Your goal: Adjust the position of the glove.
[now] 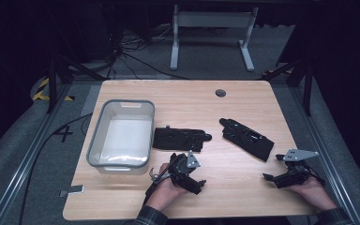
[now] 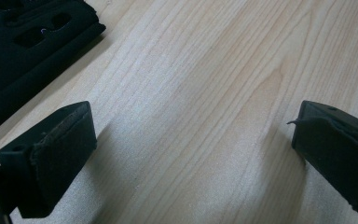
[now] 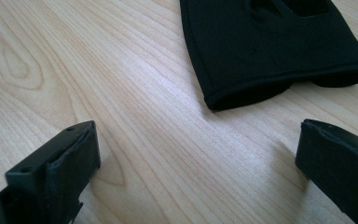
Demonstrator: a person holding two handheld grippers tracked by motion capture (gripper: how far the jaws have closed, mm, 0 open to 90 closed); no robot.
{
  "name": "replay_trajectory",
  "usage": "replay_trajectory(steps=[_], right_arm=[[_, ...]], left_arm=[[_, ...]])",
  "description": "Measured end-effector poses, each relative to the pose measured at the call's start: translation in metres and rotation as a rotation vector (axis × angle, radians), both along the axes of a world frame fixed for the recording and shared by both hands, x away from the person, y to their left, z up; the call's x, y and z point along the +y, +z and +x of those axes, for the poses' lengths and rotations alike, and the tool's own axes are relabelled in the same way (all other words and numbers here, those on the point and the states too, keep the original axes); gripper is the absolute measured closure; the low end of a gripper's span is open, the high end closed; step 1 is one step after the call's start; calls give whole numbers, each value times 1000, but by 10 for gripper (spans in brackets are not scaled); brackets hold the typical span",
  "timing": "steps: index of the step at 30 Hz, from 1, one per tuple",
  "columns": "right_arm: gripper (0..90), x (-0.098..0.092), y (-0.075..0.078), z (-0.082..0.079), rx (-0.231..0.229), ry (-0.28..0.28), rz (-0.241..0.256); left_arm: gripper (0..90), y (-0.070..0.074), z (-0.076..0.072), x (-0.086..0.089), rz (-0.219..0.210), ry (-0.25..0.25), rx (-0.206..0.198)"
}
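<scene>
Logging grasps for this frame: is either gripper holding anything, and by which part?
Nothing is held. The left gripper and right gripper both have open jaws over bare table, apart from both black gloves.

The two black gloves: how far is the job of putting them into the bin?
Nothing looks done: the bin holds no glove. Both gloves lie flat on the table, one beside the bin, the other further right. Neither open gripper, left or right, holds anything. Both pickups remain.

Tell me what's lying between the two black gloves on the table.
Nothing: between the left glove and the right glove the high view shows only bare wooden table.
</scene>
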State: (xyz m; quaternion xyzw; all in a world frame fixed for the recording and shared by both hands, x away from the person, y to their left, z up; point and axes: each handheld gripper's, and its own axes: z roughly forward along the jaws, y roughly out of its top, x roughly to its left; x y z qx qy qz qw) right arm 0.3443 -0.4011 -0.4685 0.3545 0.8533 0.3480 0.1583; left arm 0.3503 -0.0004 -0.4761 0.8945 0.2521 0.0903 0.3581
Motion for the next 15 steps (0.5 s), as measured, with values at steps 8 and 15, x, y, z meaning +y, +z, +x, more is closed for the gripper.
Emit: replay_trajectory(steps=[8, 15], right_arm=[[63, -3, 8, 3, 38, 22, 3], [228, -7, 24, 11, 10, 39, 69]], left_arm=[[1, 0, 1, 1, -2, -9, -1], [1, 0, 1, 2, -3, -16, -4]])
